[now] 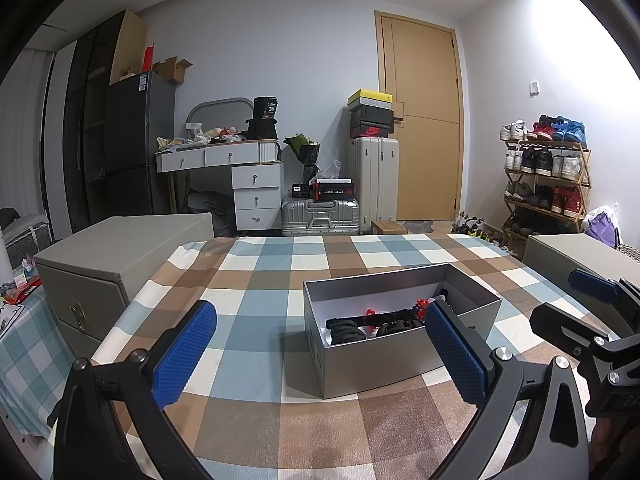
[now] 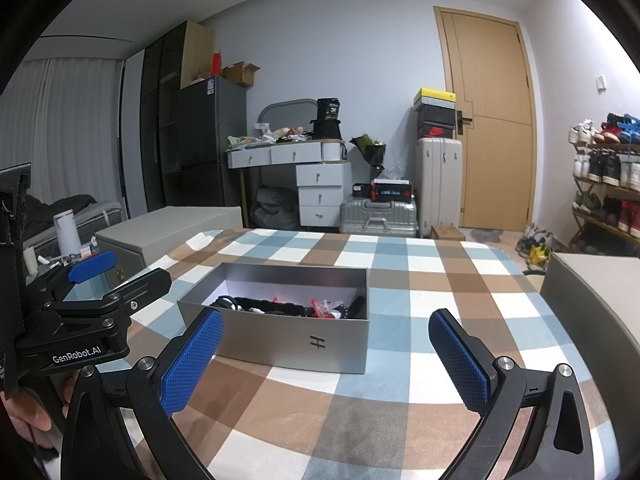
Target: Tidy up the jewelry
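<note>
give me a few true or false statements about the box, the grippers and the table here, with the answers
1. The grey box has its lid on. False: it is open, with black and red items showing inside.
2. The left gripper is open and holds nothing. True.
3. The right gripper is shut on a red item. False: it is open and empty.
4. The box stands on a checked tablecloth. True.
5. The wooden door stands wide open. False: it is closed.
</note>
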`<state>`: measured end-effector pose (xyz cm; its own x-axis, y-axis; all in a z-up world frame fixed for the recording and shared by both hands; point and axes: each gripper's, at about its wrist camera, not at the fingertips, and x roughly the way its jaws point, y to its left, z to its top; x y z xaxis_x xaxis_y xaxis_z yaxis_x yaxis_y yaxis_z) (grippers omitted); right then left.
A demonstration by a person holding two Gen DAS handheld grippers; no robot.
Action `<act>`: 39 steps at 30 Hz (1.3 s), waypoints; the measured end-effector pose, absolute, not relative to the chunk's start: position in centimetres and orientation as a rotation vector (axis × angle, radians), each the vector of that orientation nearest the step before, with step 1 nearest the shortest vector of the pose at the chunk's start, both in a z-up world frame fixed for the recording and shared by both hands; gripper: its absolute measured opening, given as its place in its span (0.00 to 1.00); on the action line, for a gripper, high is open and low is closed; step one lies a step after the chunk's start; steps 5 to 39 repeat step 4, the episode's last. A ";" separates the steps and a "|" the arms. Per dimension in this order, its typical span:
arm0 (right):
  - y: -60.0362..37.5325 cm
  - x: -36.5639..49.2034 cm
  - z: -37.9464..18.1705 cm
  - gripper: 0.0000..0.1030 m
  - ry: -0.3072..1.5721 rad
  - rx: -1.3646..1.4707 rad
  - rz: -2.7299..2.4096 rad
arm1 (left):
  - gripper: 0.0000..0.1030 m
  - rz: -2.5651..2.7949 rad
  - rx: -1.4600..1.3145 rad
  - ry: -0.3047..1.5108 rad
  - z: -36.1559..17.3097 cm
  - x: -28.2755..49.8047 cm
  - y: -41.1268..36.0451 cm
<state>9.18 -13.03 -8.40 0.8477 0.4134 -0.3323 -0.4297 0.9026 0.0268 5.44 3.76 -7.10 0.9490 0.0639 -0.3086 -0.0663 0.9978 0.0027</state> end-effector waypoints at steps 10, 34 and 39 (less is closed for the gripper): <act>-13.0 9.2 -8.4 1.00 0.340 -0.049 0.444 | 0.99 0.066 -0.008 0.313 -7.1 5.5 3.8; -13.0 9.2 -8.4 1.00 0.340 -0.049 0.444 | 0.99 0.066 -0.008 0.313 -7.1 5.5 3.8; -13.0 9.2 -8.4 1.00 0.340 -0.049 0.444 | 0.99 0.066 -0.008 0.313 -7.1 5.5 3.8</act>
